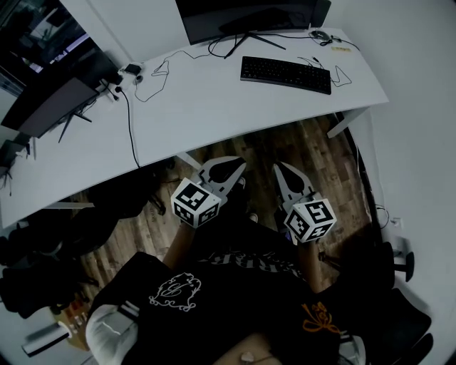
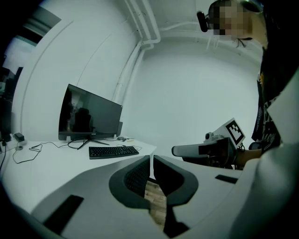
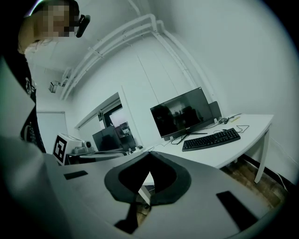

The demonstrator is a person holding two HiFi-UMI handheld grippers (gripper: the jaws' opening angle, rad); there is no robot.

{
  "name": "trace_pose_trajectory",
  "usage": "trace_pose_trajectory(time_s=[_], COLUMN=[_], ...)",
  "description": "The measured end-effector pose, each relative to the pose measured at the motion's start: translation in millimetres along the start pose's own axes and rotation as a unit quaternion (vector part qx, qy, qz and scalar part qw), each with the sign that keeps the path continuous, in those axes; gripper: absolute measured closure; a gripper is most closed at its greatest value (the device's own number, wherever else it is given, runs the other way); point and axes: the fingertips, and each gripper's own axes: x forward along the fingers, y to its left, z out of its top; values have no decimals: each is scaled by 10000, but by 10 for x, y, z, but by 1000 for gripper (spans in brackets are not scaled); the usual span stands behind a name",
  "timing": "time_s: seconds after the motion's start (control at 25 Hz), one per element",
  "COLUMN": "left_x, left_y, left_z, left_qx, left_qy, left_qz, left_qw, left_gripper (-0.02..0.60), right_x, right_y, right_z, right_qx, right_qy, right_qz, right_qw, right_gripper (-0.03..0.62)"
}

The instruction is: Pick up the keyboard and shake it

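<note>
Fingers [image 2: 133, 179] of the left gripper [image 2: 152, 158] are pressing together with nothing between them, only wooden floor showing beneath; the right gripper [image 3: 148, 154] is likewise holding its jaws clenched on nothing; in the head view the left gripper [image 1: 239, 165] and the right gripper [image 1: 279, 168] are hanging side by side over the brown plank floor [image 1: 306, 142], short of the near edge of the desk.

Largest, the white curved desk [image 1: 214, 107] is spanning the upper frame; on its far side the black flat monitor on a splayed stand [image 1: 249, 18] is standing; just in front of that stand the black, low, rectangular keyboard [image 1: 286, 74] is lying flat on the desk, well apart from both grippers, and it is showing the same way in the left gripper view [image 2: 113, 151] and the right gripper view [image 3: 211, 139]; such a scene is fitting either a keyboard awaiting its lift or one set back after shaking.

Handling, as a judgement: the keyboard is probably behaving as a light, stiff plastic slab, long enough to tip if gripped at one point; its smooth thin edges are likely offering little purchase; the two short ends of the frame, one per gripper, are looking like the soundest holds, clear of the keys; a thin black cable [image 1: 336, 73], looping beside its right end, is likely limiting how far it can travel.
</note>
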Motion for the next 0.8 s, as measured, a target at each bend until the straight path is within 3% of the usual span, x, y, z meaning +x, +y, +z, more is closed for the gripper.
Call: trace_pose_trajectory(time_s=[0.8], left_x=[-185], left_y=[-339], left_z=[-96], left_qx=[42], left_qy=[-102], left_qz=[-70], left_qw=[9999], left_gripper=[543], right_x=[-285], right_y=[164], right_z=[-124], right_qx=[-227], right_qy=[-9], right_qz=[27], right_qw=[9997], right_gripper=[579])
